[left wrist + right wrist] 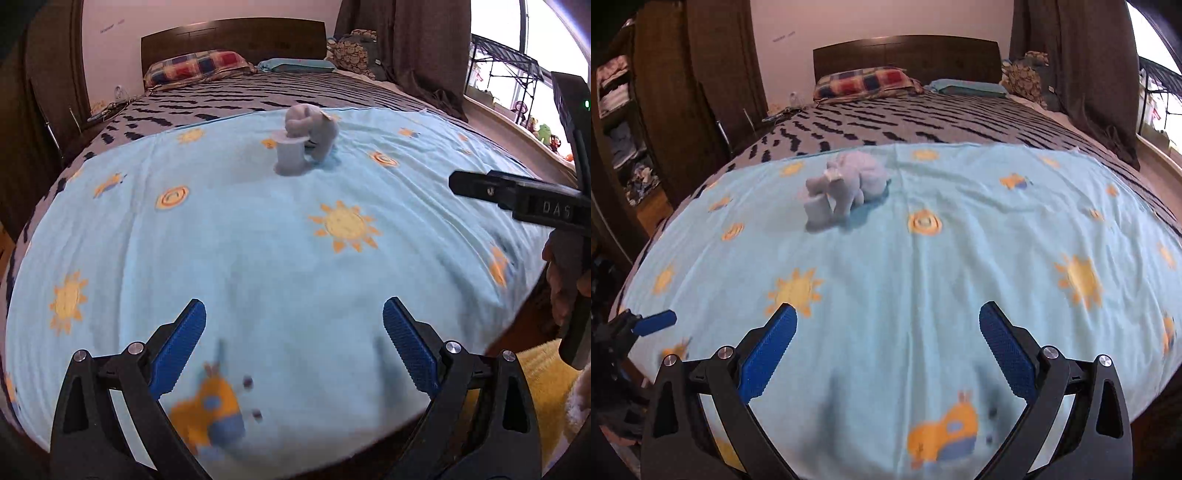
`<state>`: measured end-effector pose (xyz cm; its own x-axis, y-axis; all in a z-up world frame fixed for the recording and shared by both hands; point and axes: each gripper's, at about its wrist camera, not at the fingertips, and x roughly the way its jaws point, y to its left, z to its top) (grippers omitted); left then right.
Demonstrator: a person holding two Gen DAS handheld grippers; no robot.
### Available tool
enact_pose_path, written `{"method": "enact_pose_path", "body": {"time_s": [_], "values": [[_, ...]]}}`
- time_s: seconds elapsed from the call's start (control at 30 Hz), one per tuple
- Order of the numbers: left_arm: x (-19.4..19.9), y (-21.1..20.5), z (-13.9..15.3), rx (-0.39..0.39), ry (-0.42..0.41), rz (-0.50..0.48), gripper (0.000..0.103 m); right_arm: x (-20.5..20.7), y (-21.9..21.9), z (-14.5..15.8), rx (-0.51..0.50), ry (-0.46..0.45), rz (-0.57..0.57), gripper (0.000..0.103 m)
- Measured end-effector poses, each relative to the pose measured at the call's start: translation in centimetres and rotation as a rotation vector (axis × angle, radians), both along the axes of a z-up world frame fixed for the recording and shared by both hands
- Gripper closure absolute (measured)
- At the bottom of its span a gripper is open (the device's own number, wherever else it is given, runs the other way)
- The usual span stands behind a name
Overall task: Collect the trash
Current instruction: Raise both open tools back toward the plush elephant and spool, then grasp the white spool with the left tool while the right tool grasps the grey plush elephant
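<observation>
Meanwhile both the left gripper (293, 345) and right gripper (888, 350) hang empty with fingers spread wide above the blue sheet (258, 240), well short of a small cup (291, 157) and crumpled tissue (314, 129) lying mid-bed, likely light, soft trash best pinched around the middle.

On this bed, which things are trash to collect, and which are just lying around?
Trash to collect:
- small white cup, standing on the blue sheet
- crumpled tissue wad, touching the cup

Just lying around:
- checked pillow
- teal pillow
</observation>
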<state>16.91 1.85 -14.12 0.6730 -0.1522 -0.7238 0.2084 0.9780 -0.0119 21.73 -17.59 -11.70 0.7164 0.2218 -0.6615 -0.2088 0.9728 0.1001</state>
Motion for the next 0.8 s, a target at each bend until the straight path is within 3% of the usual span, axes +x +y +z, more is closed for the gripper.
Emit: {"method": "enact_pose_path", "body": {"time_s": [0.4,0.53,0.63,0.8], "values": [[9.6,0.3,-0.9,-0.017,0.018,0.022,0.011,12.3,3.7,1.1,0.057,0.043,-0.020,0.004],[12.0,0.3,-1.0,0.003,0.024,0.035,0.011,15.9,4.6,0.4,0.109,0.098,-0.031,0.004],[13.5,0.3,-1.0,0.011,0.026,0.032,0.011,18.0,5.5,-0.1,0.092,0.117,-0.029,0.004],[14.7,0.2,-1.0,0.001,0.025,0.028,0.011,21.4,6.5,-1.6,0.147,0.219,-0.007,0.004]]}}
